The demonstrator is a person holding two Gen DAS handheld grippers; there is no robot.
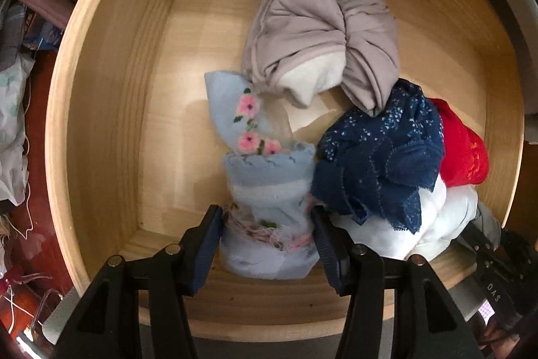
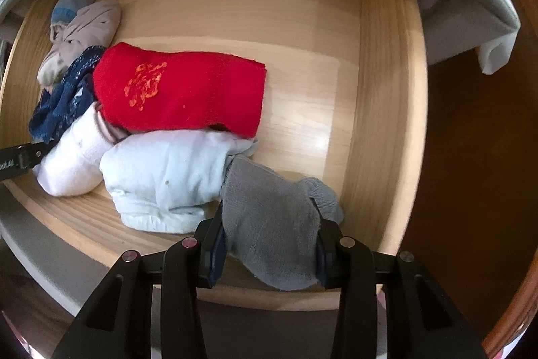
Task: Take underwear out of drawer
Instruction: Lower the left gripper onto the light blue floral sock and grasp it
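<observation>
Your left hand-held gripper (image 1: 267, 231) points steeply down into the wooden drawer (image 1: 111, 110), pads clamped on the pale blue floral bundle (image 1: 265, 190) near the front wall. Your right hand-held gripper (image 2: 269, 241) points straight down, gripping a grey sock (image 2: 269, 224) beside the red folded piece (image 2: 181, 93).

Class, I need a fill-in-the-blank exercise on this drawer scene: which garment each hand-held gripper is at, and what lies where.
1. The right hand-held gripper is shut on a ____ sock.
2. The left hand-held gripper straddles a pale blue bundle embroidered with pink ____.
3. The red garment lies inside a wooden ____.
4. The navy lace piece lies beside the ____ garment.

Missing words: grey; flowers; drawer; red
</observation>
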